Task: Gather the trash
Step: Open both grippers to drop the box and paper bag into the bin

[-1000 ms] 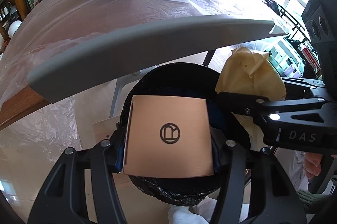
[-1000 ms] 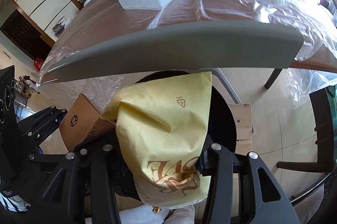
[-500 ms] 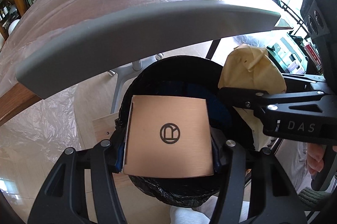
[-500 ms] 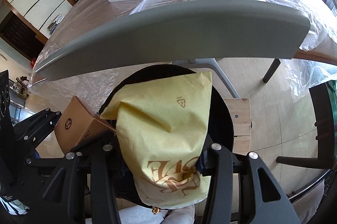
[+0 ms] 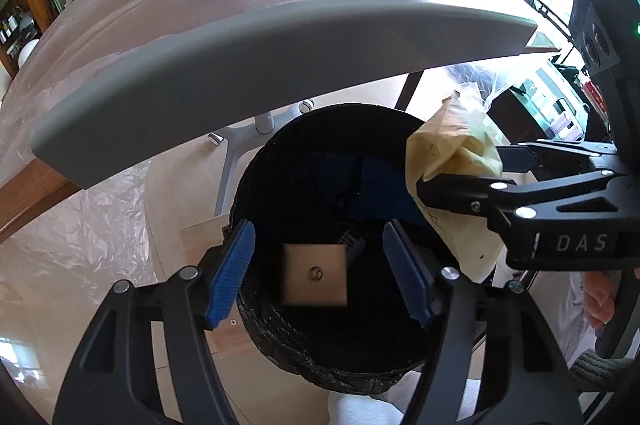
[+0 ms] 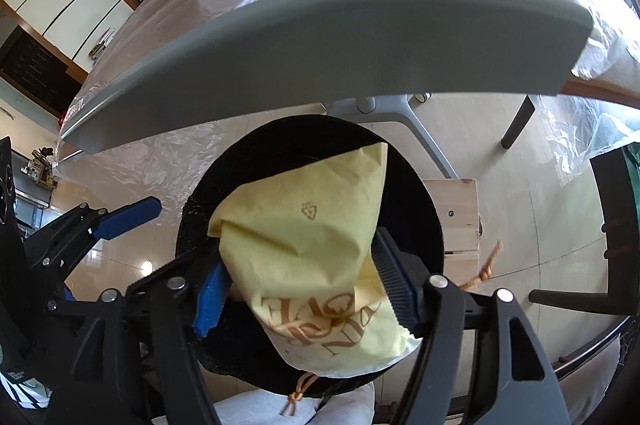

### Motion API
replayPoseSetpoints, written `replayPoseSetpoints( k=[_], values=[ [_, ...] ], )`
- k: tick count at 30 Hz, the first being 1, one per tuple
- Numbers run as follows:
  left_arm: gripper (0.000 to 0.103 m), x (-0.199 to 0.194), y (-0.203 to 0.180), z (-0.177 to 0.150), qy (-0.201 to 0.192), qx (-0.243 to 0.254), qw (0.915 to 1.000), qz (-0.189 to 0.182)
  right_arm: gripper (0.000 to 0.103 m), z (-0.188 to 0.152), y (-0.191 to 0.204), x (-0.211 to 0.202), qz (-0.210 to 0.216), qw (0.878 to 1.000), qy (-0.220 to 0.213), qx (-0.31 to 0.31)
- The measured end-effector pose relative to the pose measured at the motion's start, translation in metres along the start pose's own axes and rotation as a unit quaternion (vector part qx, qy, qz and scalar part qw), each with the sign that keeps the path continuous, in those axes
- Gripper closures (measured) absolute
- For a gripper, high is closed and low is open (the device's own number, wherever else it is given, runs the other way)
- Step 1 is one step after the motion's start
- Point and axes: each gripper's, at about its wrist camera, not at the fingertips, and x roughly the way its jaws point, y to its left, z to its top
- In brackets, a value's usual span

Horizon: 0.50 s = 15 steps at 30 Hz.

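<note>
Left wrist view: the left gripper [image 5: 316, 275] has just been opening and stands wide and empty, the box [image 5: 314, 275] dropped into the bin [image 5: 256, 185] at lower centre. The right gripper [image 6: 302, 287] has just been opening too; the bag [image 6: 308, 237] sits loose between its jaws over the bin, so I judge the next move is to let it fall clear.

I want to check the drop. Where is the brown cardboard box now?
In the left wrist view, the brown cardboard box is inside the black-lined trash bin, below and between the left gripper fingers, free of their pads.

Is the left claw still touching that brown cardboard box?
Apart. In the left wrist view the left gripper, whose jaws have just been opening, is empty; the box is down inside the bin.
</note>
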Motion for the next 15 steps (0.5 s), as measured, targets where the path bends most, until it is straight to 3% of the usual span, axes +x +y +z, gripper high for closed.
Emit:
replayPoseSetpoints(
  k=[9,15],
  values=[
    [0.033,-0.001,0.004,0.001,-0.002,-0.007,1.0,0.006,0.028,0.001,-0.007,-0.005,0.005,1.0,-0.01,0.018],
    [0.033,-0.004,0.007,-0.001,-0.005,-0.015,0.9999,0.008,0.027,-0.002,-0.005,-0.012,0.002,1.0,-0.019,0.02]
  ],
)
